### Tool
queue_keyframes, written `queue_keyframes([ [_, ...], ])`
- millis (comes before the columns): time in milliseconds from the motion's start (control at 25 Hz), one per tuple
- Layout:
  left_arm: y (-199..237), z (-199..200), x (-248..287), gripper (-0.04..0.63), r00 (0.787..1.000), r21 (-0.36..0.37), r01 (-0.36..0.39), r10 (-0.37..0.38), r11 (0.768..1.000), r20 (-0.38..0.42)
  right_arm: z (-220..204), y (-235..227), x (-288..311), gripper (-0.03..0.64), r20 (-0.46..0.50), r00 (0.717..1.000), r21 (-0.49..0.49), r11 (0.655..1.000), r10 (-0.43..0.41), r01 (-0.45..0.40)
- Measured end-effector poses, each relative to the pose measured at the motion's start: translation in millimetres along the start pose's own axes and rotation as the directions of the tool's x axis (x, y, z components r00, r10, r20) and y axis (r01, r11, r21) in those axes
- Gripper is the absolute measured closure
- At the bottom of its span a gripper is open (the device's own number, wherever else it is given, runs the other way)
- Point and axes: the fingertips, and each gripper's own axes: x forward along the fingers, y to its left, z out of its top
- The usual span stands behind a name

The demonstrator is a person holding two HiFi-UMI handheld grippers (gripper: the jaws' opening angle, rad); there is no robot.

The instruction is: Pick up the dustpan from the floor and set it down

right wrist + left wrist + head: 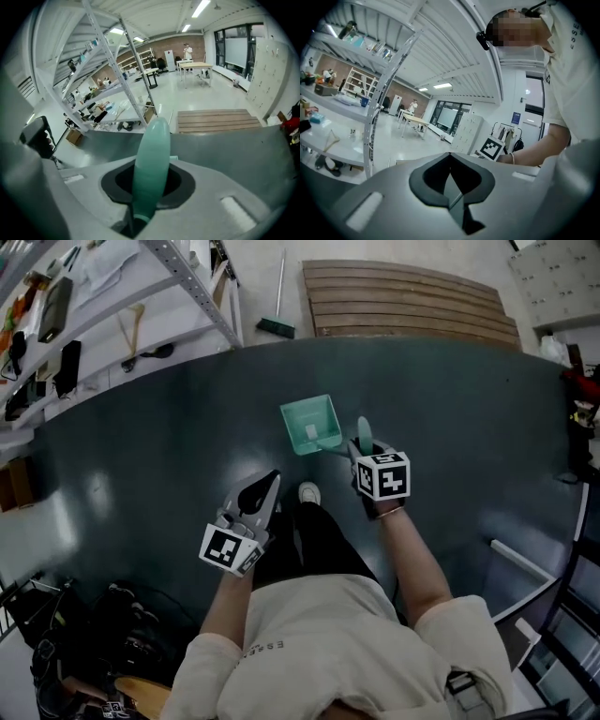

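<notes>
**A:** Where's the dustpan right now?

**B:** The teal dustpan (309, 425) is over the middle of the dark floor (141, 456), just ahead of the person's shoe (308, 492) and well short of the floor's far edge. Its open pan faces up toward the head camera. I can't tell whether it rests on the floor or hangs just clear of it.

**A:** And the grippers?

**B:** The right gripper (362, 456) pinches the dustpan's handle (150, 159). The handle runs up between the jaws, and its rounded end pokes out beyond them. The left gripper (266, 489) hangs beside the person's leg, jaws pressed together on nothing.

**A:** What worries you?

**B:** The handle looks smooth, rounded and tapered, and the pan's weight sits off to one side of the pinch. I'd expect the pan to swing on a lift, or the handle to twist between the pads. If the squeeze is light, slick plastic like that could slide out altogether.

**A:** Anything at the set-down?

**B:** Yes. If the pan comes down tilted, its front lip could catch the floor first. That could lever the handle out of the jaws or tip the pan over. The shoe is also near enough for a swinging pan to knock it. The left gripper is free, but it's well apart from the pan and couldn't steady it.
</notes>
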Motion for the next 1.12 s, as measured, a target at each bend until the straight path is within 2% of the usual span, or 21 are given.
queue_keyframes([
  [160, -15.8, 34.8, -21.2, 0.578, 0.997, 0.050, -0.032, 0.028, 0.998, 0.073, 2.0, 20.9, -61.5, 0.568, 0.057, 0.998, -0.048, 0.999, -0.003, 0.006],
  [400, -31.9, 68.1, -61.9, 0.578, 0.982, 0.112, -0.096, 0.076, 0.989, 0.172, -5.5, 56.7, -133.1, 0.568, 0.114, 0.993, -0.209, 0.977, -0.013, 0.037],
  [480, -33.2, 74.0, -73.3, 0.578, 0.978, 0.127, -0.109, 0.083, 0.986, 0.190, -12.7, 64.8, -151.5, 0.568, 0.129, 0.992, -0.237, 0.971, -0.006, 0.037],
  [760, -45.7, 60.9, -81.6, 0.578, 0.978, 0.120, -0.105, 0.081, 0.987, 0.192, -35.9, 49.9, -175.1, 0.568, 0.161, 0.987, -0.179, 0.983, -0.017, 0.046],
  [1120, -48.5, 59.1, -79.4, 0.578, 0.977, 0.136, -0.119, 0.091, 0.984, 0.191, -46.6, 40.9, -161.0, 0.568, 0.128, 0.992, -0.162, 0.986, -0.008, 0.029],
])
